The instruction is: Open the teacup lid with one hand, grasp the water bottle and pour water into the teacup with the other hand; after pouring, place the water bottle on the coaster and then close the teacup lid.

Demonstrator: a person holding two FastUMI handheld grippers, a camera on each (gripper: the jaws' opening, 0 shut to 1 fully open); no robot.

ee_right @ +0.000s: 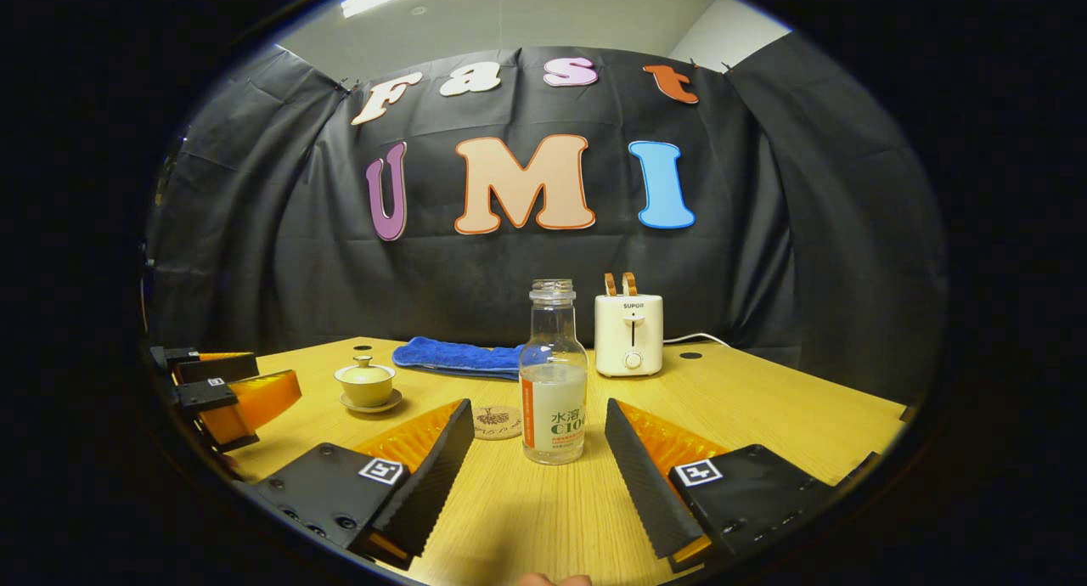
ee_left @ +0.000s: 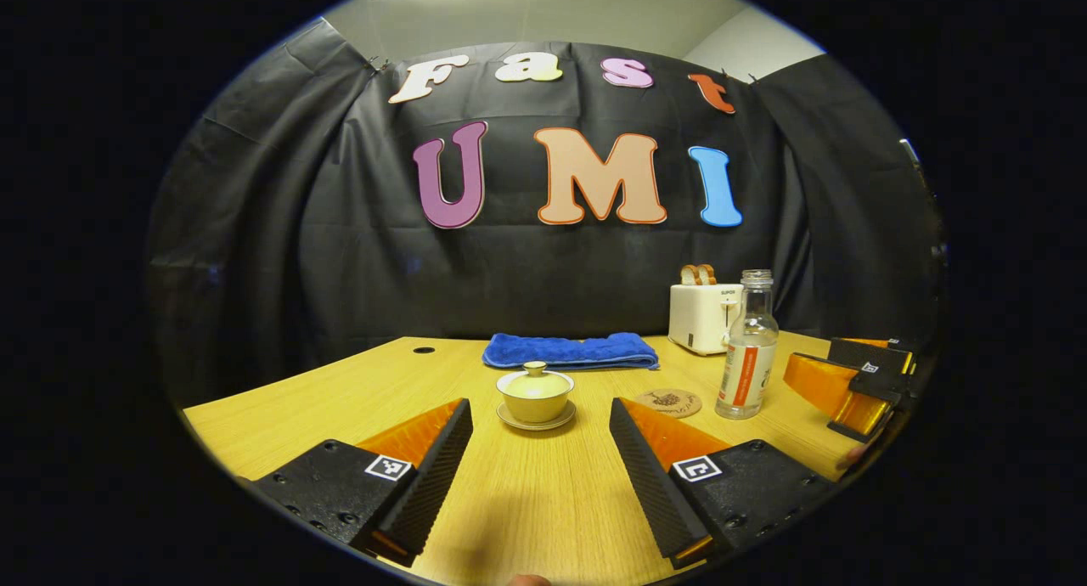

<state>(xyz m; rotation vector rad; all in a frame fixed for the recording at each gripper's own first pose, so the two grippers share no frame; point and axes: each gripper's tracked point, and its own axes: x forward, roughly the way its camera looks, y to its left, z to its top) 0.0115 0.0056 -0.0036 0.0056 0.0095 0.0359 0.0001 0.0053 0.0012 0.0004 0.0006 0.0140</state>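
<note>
**Both grippers spread wide over the table, bottle and lidded teacup untouched**

I am looking along my left gripper (ee_left: 541, 450). Its two fingers are spread apart and hold nothing; bare wooden table (ee_left: 280, 416) lies between them. Straight ahead, a little beyond the fingertips, sits the teacup (ee_left: 535, 397) on a small saucer (ee_left: 536, 421). The cup is a squat, pale yellow bowl, and its lid (ee_left: 535, 384) is on, a low dome with a round knob pointing straight up. To the right of the cup lies a flat round coaster (ee_left: 669, 402) with a dark pattern, and just right of that stands the water bottle (ee_left: 747, 346).

From my right gripper (ee_right: 539, 454), the fingers are likewise spread wide and grip nothing. The water bottle (ee_right: 553, 375) stands between and just beyond the fingertips, apart from both. It is upright, its long axis vertical, the open neck pointing up with no cap. It is clear, narrow at the neck, with a white and orange label around the lower body and liquid in the lower half. The coaster (ee_right: 498, 421) lies just left of the bottle, the teacup (ee_right: 366, 385) farther left.

At the far edge of the table lie a folded blue towel (ee_left: 571, 351) and a white toaster (ee_left: 701, 314).
</note>
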